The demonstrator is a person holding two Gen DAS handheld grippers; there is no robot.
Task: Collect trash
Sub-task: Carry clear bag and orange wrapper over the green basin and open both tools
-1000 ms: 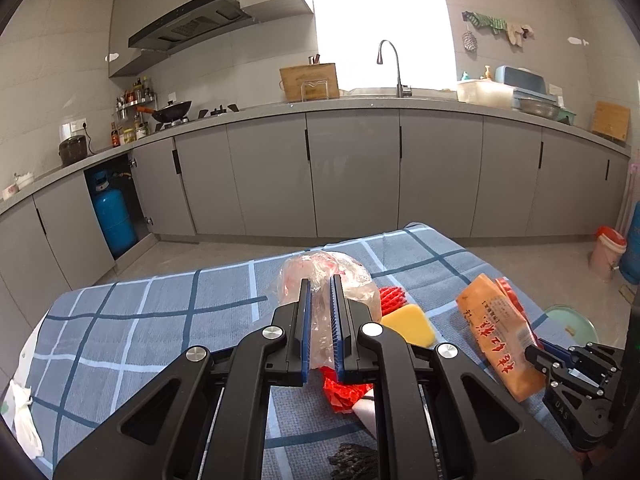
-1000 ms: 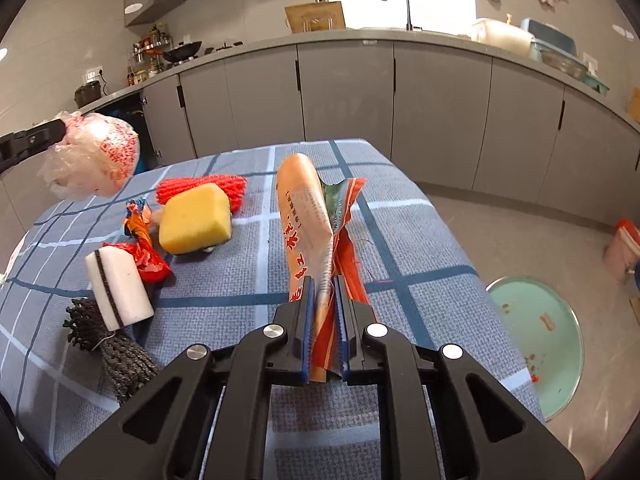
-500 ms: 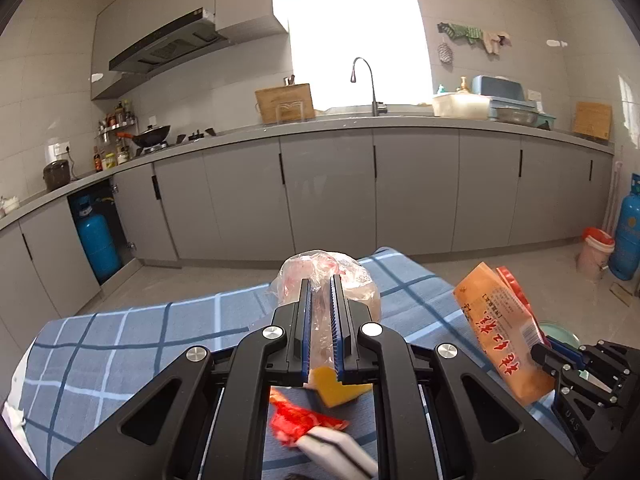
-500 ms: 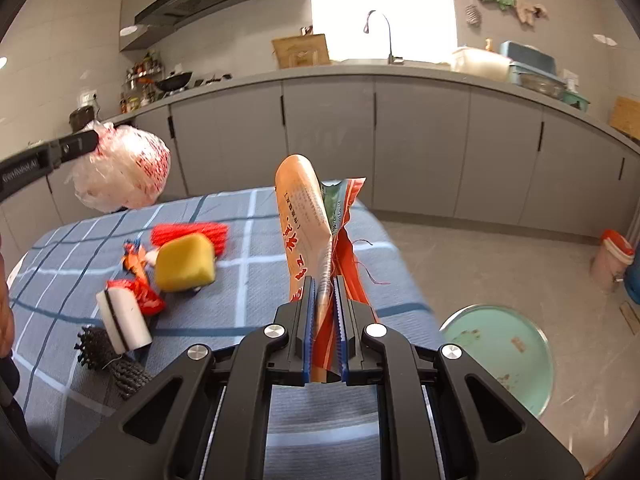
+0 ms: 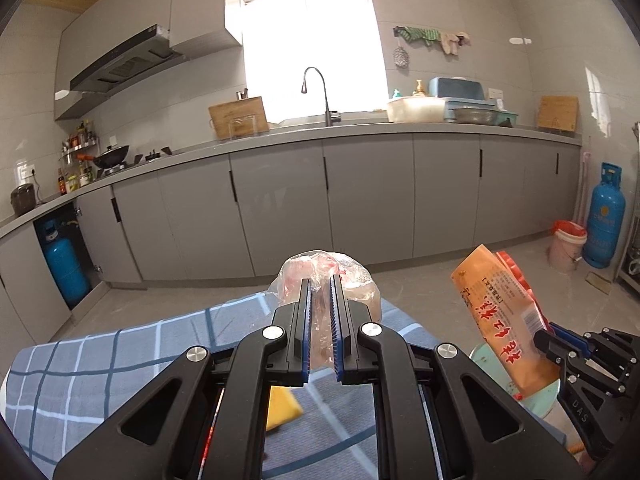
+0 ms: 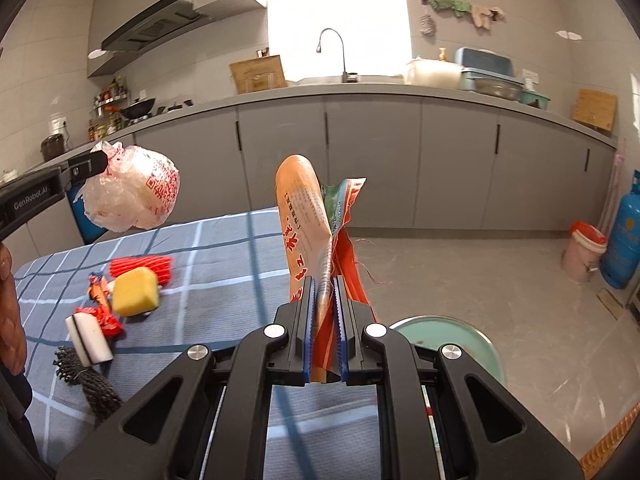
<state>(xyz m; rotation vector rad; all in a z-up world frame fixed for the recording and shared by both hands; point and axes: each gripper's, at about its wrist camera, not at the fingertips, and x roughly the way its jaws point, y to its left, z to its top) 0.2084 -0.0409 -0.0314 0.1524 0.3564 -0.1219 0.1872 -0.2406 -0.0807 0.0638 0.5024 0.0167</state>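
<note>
The right claw (image 6: pixel 325 312) grips the orange snack wrapper (image 6: pixel 306 224) upright, long axis vertical, with the green bin (image 6: pixel 452 338) on the floor just below-right, nearer this hand; farther left, the left claw (image 5: pixel 320 332) pinches a crumpled plastic bag (image 5: pixel 326 276) above the tabletop (image 6: pixel 224 248)

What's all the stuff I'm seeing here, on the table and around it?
plastic bag: 1, clear with red print, held in air
snack wrapper: 1, orange, held upright
sponge: 1, yellow, on tablecloth
red net: 1, behind sponge
eraser block: 1, white, on tablecloth
scrubber: 1, dark, near table edge
tablecloth: 1, blue checked
basin: 1, pale green, on floor
gas cylinder: 1, blue, right wall
left gripper: shut on bag
right gripper: shut on wrapper
</note>
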